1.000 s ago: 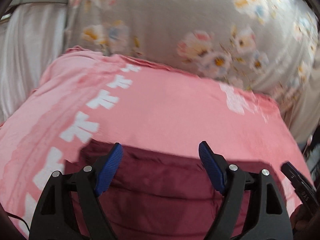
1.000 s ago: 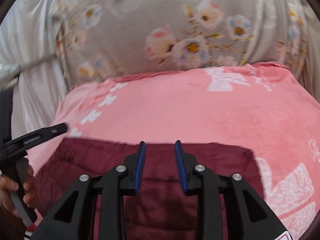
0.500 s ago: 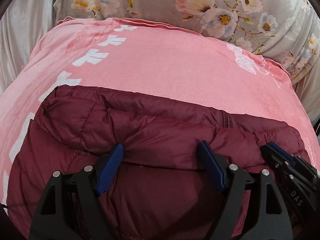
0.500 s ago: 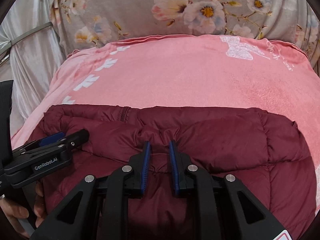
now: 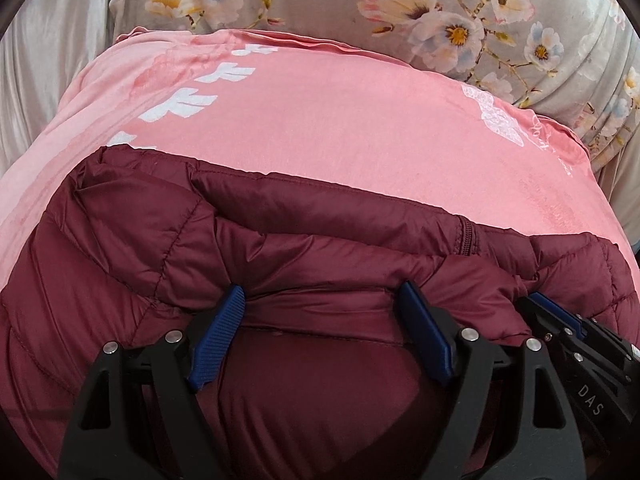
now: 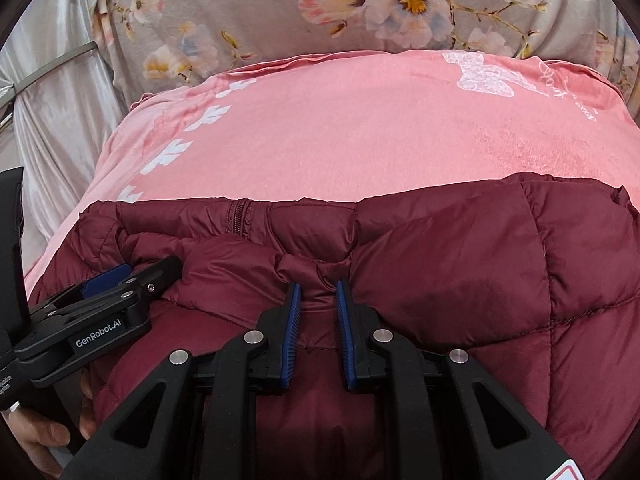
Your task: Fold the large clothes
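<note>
One maroon puffer jacket (image 5: 304, 240) lies across the near edge of one pink blanket (image 5: 340, 120), floral bedding (image 6: 248, 8) behind. Two grippers, both angled down. Left gripper (image 5: 320, 300): jaws wide, pushed into a jacket fold, not pinching. Right gripper (image 6: 317, 294): jaws narrow, closing, clamped on a pinch of jacket. A hand (image 6: 38, 432) holds the left one.

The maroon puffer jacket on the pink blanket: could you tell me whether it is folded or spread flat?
Folded. The maroon puffer jacket has a padded layer doubled over onto its lower part, the edge bunched where both grippers meet it.
</note>
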### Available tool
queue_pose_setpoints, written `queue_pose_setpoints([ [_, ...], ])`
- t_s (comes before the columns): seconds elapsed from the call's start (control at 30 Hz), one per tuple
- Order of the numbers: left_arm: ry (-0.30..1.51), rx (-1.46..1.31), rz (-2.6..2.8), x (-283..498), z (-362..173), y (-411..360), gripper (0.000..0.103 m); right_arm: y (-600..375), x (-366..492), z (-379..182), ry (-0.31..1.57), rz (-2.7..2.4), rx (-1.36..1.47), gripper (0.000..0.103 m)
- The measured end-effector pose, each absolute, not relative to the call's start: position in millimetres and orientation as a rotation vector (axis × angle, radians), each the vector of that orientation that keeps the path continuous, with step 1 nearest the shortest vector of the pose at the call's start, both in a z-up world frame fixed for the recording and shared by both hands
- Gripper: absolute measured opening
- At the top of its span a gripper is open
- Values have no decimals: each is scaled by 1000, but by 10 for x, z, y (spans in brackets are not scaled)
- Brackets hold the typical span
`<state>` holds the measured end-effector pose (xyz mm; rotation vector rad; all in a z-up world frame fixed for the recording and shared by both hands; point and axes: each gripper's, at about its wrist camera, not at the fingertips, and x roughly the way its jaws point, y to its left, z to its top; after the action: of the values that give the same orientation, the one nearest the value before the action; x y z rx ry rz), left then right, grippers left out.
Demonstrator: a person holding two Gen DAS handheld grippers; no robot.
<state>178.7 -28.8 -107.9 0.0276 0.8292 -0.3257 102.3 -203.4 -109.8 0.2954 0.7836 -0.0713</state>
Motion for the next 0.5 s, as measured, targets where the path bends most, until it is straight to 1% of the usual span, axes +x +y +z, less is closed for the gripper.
queue_pose_setpoints([
  [0.1,828,18,-337,1773,-1063,-271,77,-2105,921,-1018,748,-68,336,16],
  [0.13,831,-3,-356,1761,-1018,-218,77,-2172,802,-920,709,-72,365,16],
  [0.2,824,-67,-381,1723,-870,-41,77,-2307,629,-760,653,-95,379,16],
  [0.3,754,-156,-340,1727,-546,358,78,-2610,440,-576,610,-203,374,16],
  [0.4,750,-192,-274,1907,-430,631,78,-2966,354,-600,615,-319,422,17],
  [0.47,782,-194,-206,2071,-491,762,78,-3134,323,-718,635,-356,480,22],
  [0.5,809,-194,-186,2148,-555,805,78,-3195,321,-772,644,-365,499,22],
])
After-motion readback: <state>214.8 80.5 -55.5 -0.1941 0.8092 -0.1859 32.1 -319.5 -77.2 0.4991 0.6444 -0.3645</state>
